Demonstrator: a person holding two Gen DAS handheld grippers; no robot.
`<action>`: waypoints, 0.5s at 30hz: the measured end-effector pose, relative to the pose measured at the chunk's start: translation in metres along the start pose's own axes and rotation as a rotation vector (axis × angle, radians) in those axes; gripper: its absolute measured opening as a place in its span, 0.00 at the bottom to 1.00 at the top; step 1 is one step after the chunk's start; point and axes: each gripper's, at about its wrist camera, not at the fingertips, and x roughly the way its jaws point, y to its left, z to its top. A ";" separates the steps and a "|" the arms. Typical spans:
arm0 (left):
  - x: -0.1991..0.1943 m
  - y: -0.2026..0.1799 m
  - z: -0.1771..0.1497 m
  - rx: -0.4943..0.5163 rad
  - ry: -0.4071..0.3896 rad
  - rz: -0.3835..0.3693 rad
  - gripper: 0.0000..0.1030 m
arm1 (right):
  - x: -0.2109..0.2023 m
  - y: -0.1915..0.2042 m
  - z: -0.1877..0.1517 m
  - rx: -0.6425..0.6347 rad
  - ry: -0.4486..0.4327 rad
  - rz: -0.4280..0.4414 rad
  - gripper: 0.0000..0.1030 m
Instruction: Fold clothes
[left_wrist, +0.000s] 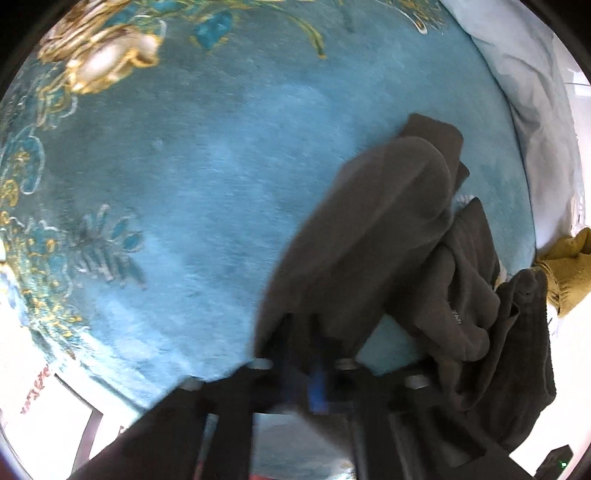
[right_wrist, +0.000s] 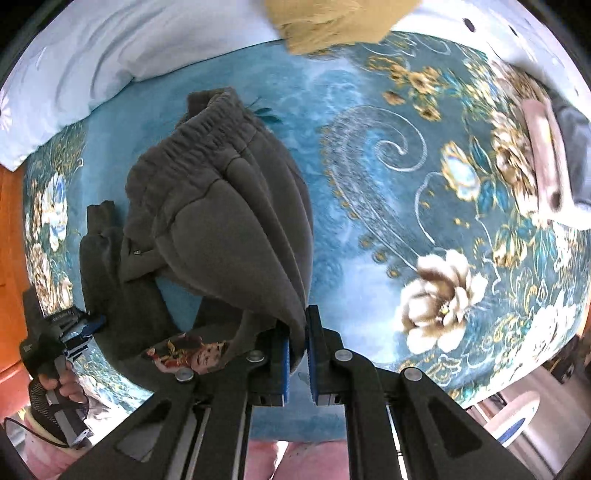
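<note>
Dark grey sweatpants (right_wrist: 221, 206) with an elastic waistband hang bunched over a blue flowered blanket (right_wrist: 369, 147). My right gripper (right_wrist: 297, 332) is shut on a fold of the pants, the cloth pinched between its blue pads. In the left wrist view the same pants (left_wrist: 369, 236) drape over my left gripper (left_wrist: 314, 362), which is shut on the fabric; the view is blurred. The left gripper also shows in the right wrist view (right_wrist: 88, 328), low at the left, held by a hand.
A pale blue pillow (right_wrist: 110, 55) lies at the blanket's far edge. A mustard-yellow garment (right_wrist: 332, 26) lies beside it and also shows in the left wrist view (left_wrist: 569, 266). Folded cloth (right_wrist: 546, 158) sits at the right. Orange wood (right_wrist: 11, 258) borders the left.
</note>
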 end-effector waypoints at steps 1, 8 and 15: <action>-0.004 0.002 -0.001 0.001 -0.011 -0.010 0.00 | -0.001 -0.002 -0.002 0.010 -0.001 0.005 0.07; -0.058 0.010 -0.011 0.009 -0.147 -0.117 0.00 | -0.034 0.014 0.007 -0.002 -0.094 0.100 0.07; -0.141 -0.011 -0.007 0.057 -0.316 -0.222 0.00 | -0.089 0.023 0.020 0.028 -0.236 0.253 0.07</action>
